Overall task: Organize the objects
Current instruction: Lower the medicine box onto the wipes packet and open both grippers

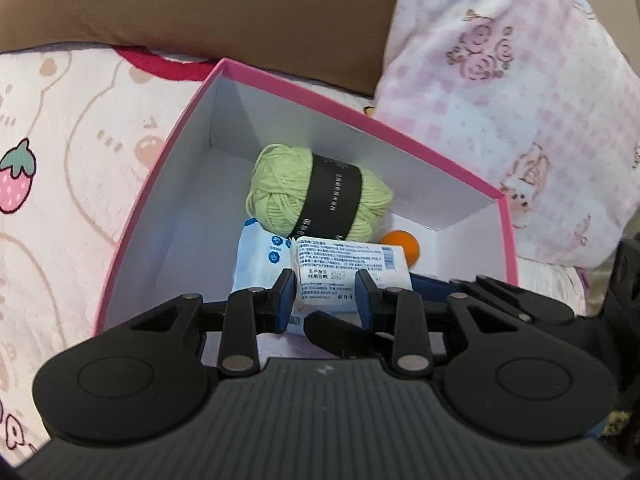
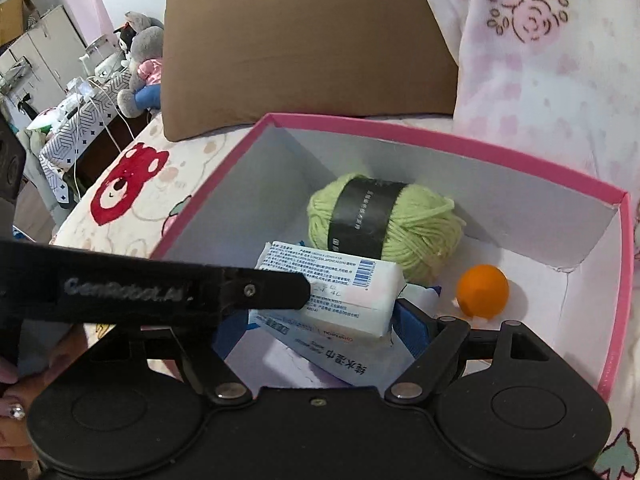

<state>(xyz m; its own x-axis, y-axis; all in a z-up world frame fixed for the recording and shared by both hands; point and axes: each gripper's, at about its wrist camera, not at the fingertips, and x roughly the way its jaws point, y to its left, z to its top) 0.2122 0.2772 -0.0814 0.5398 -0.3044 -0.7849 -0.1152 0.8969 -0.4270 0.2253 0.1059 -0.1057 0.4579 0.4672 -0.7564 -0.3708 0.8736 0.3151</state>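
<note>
White tissue pack pinched at its near end by left gripper, jaws nearly shut on it, long axis running crosswise over pink box. Hanging just above blue wipes pack, near green yarn and orange ball. Right gripper spread wide, holding nothing, underneath.

A bed dressed in pink cartoon prints, with a cluttered side of the room beyond it.

A brown pillow leans at the head, beside a pink rose-patterned quilt. The sheet shows strawberries and bears. Beyond stands a table under a geometric black-and-white cloth, a grey plush toy, and pale cabinets.
</note>
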